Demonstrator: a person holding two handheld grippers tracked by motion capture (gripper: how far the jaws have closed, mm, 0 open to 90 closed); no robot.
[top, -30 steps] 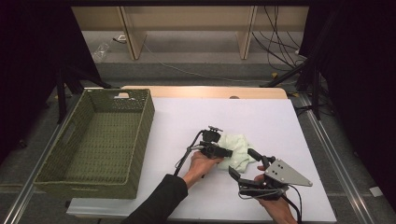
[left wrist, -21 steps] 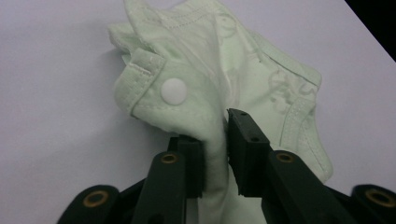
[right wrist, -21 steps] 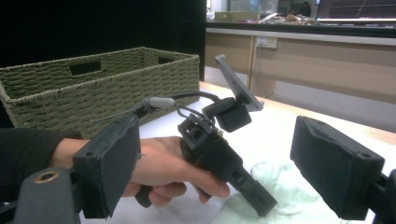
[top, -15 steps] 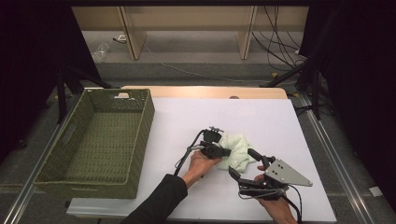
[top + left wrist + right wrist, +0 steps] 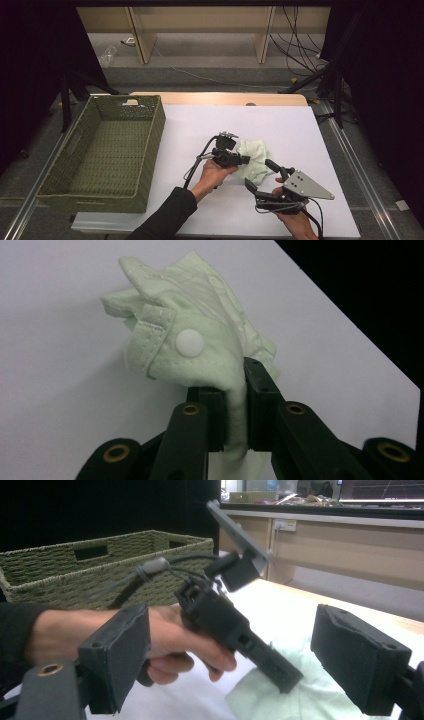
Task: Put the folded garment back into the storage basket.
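Pale green cloth (image 5: 255, 159) lies crumpled on the white table (image 5: 300, 130) in the high view, a little right of the table's middle and near the person's edge. The left gripper (image 5: 241, 160) sits at the cloth's left edge, held by the left hand (image 5: 215, 173), whose dark sleeve (image 5: 165, 215) comes up from the bottom. The right gripper (image 5: 264, 175), with its grey three-cornered plate, hovers just beside the cloth's lower right corner, its jaws spread wide and holding nothing. A woven green basket (image 5: 155, 135) stands on the table's left side, well apart from the cloth.

From the left gripper view, the two black jaws are closed tight on a fold of the cloth (image 5: 200, 340), which bunches up above them. A white snap button (image 5: 189, 343) shows on a stitched tab of the fabric. The table (image 5: 60, 390) is plain white under and around it.

From the right gripper view, the jaws stand far apart at either side of the frame, with nothing between them. Beyond them the left hand (image 5: 165, 640) grips the left gripper (image 5: 287, 672), whose tip presses down into the cloth (image 5: 300, 695) on the table. The basket (image 5: 75, 575) stands behind the hand, at the left of this view.
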